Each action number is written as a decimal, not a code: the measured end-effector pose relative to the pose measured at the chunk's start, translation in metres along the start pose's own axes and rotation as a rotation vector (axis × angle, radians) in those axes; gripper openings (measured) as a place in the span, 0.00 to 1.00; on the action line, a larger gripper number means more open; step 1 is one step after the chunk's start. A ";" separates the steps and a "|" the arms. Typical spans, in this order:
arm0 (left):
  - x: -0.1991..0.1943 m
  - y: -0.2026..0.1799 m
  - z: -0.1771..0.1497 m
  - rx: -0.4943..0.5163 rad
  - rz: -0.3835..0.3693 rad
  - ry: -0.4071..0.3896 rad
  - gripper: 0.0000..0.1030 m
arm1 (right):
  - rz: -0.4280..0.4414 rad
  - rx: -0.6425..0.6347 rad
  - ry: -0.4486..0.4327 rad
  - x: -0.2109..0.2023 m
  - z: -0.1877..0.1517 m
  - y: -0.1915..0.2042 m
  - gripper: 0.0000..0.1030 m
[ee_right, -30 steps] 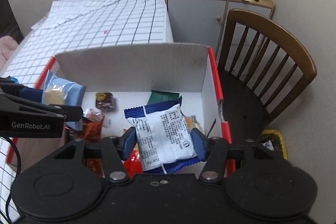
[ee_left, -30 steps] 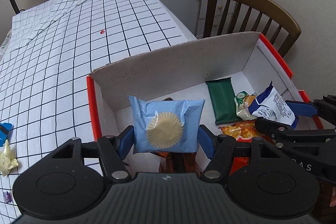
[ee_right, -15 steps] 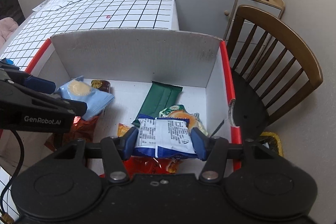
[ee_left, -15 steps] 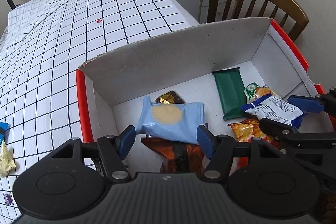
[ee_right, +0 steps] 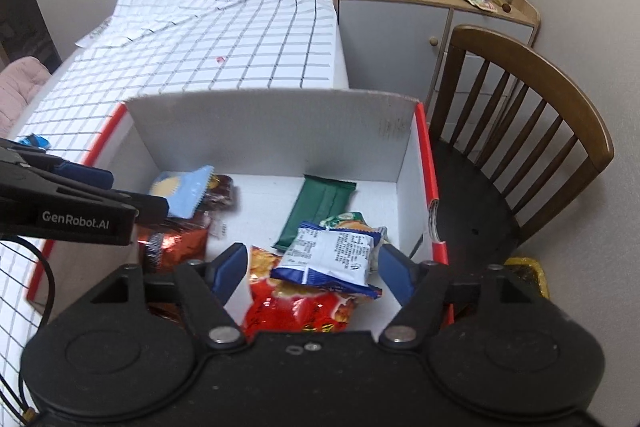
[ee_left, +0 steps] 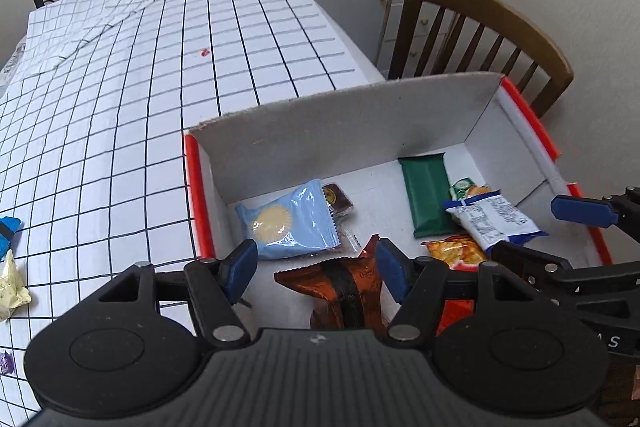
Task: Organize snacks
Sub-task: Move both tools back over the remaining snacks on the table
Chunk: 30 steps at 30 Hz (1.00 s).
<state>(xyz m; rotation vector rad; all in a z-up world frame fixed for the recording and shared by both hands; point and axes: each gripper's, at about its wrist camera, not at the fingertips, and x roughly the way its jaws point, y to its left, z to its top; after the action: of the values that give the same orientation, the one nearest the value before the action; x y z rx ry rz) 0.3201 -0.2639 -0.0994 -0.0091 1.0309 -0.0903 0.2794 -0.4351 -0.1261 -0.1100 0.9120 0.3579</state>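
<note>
Cardboard box [ee_left: 344, 123] holds the snacks ahead of both grippers. Left gripper [ee_left: 314, 261] is released, pale blue packet [ee_left: 290, 221] just beyond its fingertips. Right gripper [ee_right: 310, 267] is also released, white-and-blue packet [ee_right: 334, 253] lying loose between its fingers.

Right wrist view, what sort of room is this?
Probably a room in a home, perhaps a dining corner: a table under a checked cloth, a wooden chair, and a cabinet cluttered with a tissue box and a timer.
</note>
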 end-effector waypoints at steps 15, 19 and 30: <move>-0.072 0.018 -0.018 0.010 -0.053 -0.137 0.63 | 0.081 0.021 -0.111 -0.060 0.000 0.024 0.78; -0.087 0.026 -0.026 0.007 -0.062 -0.165 0.63 | 0.110 0.021 -0.139 -0.074 0.001 0.037 0.81; -0.127 0.072 -0.058 -0.026 -0.063 -0.230 0.68 | 0.194 0.016 -0.181 -0.093 -0.001 0.087 0.86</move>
<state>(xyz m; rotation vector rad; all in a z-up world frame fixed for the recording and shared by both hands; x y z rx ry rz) 0.2106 -0.1796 -0.0248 -0.0736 0.8016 -0.1302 0.1960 -0.3784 -0.0482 0.0257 0.7477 0.5325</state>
